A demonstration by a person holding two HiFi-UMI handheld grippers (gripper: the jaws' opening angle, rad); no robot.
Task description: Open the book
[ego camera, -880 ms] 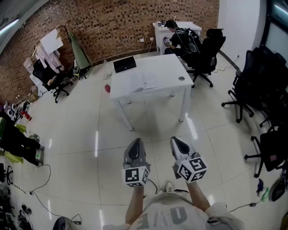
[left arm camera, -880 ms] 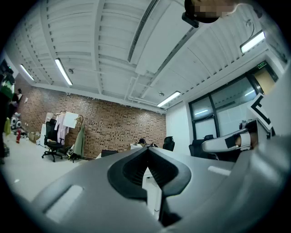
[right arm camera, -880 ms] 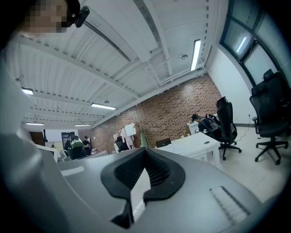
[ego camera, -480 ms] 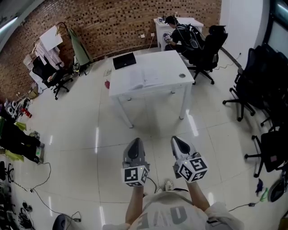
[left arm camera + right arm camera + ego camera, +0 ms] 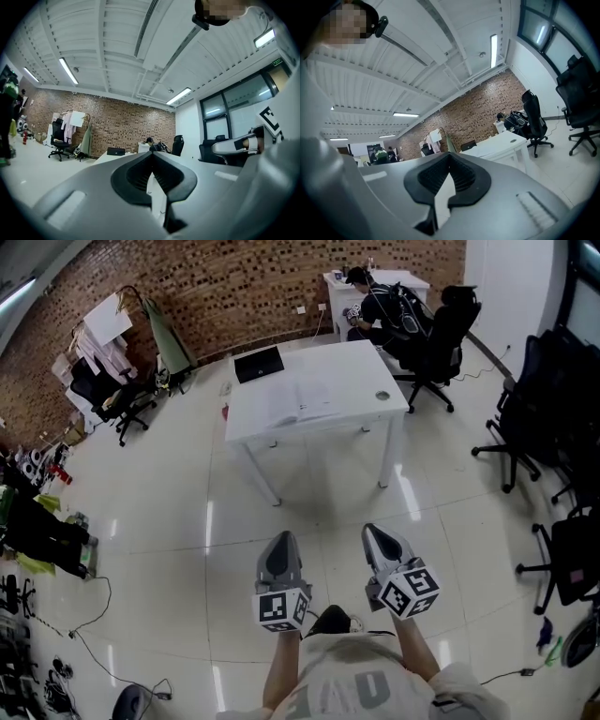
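Standing well short of the white bench [image 5: 356, 371], the person holds both tools low in the head view, with bare tiled floor [image 5: 309, 493] between them and the bench's near legs. The left tongs [image 5: 281, 542] and the right tongs [image 5: 382, 537] sit side by side in the lower middle of the frame. Both point up the picture toward the bench. Each pair is closed with nothing in it: in the left gripper view the ribbed pads meet at the tip [image 5: 152, 157], and in the right gripper view they meet the same way [image 5: 449, 159].

The book [image 5: 300, 401] appears to be the pale flat thing near the middle of the bench top, in the upper middle of the frame. It lies below and to the right of a dark laptop [image 5: 260, 363] and to the left of a small round thing [image 5: 382, 397]. It is too small and washed out to tell whether its cover is up. Its long axis seems to run roughly left to right across the bench, slightly tilted.

The book lies straight up the frame from the tongs and well apart from both. It sits nearly above the left pair, so the left hand looks marginally nearer. Neither can act until the person closes that gap.
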